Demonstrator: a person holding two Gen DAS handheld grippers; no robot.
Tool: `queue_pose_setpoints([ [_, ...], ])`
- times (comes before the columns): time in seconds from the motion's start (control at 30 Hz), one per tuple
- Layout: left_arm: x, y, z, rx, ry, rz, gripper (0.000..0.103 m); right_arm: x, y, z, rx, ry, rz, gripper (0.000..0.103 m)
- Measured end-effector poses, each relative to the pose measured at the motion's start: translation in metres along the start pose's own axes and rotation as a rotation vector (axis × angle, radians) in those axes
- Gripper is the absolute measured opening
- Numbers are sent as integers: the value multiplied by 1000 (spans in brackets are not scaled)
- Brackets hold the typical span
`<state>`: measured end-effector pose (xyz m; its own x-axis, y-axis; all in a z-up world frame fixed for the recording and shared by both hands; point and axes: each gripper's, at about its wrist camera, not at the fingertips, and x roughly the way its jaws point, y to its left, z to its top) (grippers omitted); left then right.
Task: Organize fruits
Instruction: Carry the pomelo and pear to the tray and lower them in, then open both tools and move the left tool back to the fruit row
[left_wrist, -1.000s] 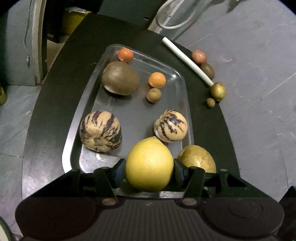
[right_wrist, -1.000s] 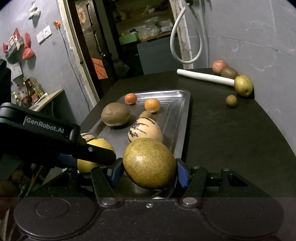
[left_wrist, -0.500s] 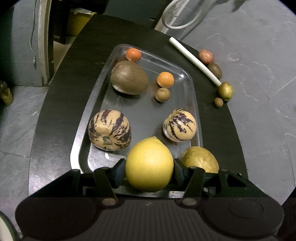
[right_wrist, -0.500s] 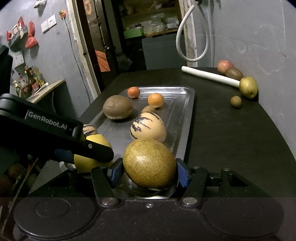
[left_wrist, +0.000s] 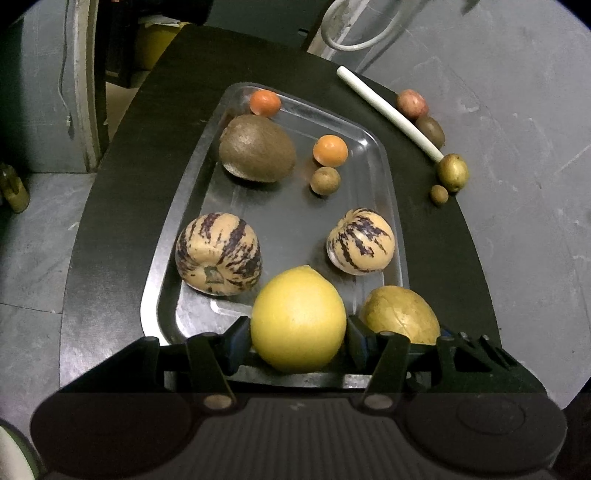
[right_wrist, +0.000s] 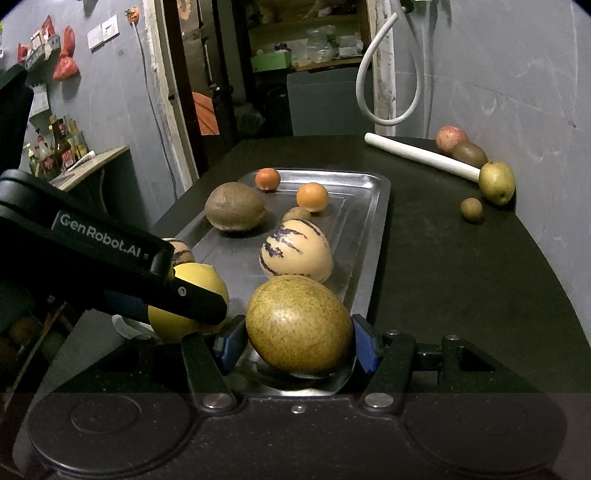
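One metal tray (left_wrist: 168, 236) lies on the dark worktop (left_wrist: 122, 184), and eight fruits sit in or over it. Going left to right in the left wrist view: one striped pepino melon (left_wrist: 218, 254) at the near left, one large brown oval fruit (left_wrist: 257, 148) behind it, one small orange fruit (left_wrist: 265, 102) at the far rim, one yellow citrus (left_wrist: 298, 319) at the near edge, a second small orange fruit (left_wrist: 330, 150), one small round brown fruit (left_wrist: 325, 180) just in front of that, a second striped pepino melon (left_wrist: 360, 240), and one speckled golden-brown fruit (left_wrist: 400, 314) at the tray's near right corner.

The left gripper (left_wrist: 297, 338) pinches the yellow citrus between its two fingers over the near edge of the tray. The right gripper (right_wrist: 298, 345) clamps the speckled golden-brown fruit at the same end, just beside the citrus; whether either fruit touches the tray floor cannot be told.

Off the tray, on the right of the worktop, lie one white tube (left_wrist: 389, 112) and four more fruits: one reddish apple (left_wrist: 412, 103), one brown kiwi-like fruit (left_wrist: 429, 130) touching it, one tiny brown fruit (left_wrist: 439, 194), and one yellow-green fruit (left_wrist: 453, 172) at the tube's near end.
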<state>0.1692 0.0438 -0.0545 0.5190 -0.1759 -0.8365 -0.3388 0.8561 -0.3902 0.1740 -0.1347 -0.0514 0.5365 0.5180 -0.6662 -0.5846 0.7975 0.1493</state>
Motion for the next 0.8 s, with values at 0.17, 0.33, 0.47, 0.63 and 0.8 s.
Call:
queue_pose_setpoints([
  [0.17, 0, -2, -1, 7, 20, 13, 64, 1, 6, -1, -36, 4, -21, 62],
  [0.33, -3, -2, 1, 27, 46, 10, 72, 1, 6, -1, -25, 6, -35, 65],
  [0.47, -9, -2, 1, 52, 58, 2, 80, -1, 6, 0, -6, 17, -53, 71],
  [0.63, -13, 0, 0, 104, 99, -28, 92, -15, 5, -3, 71, 14, -102, 87],
  [0.8, -27, 7, -2, 153, 141, -69, 101, -40, 12, -6, 168, -2, -186, 99],
])
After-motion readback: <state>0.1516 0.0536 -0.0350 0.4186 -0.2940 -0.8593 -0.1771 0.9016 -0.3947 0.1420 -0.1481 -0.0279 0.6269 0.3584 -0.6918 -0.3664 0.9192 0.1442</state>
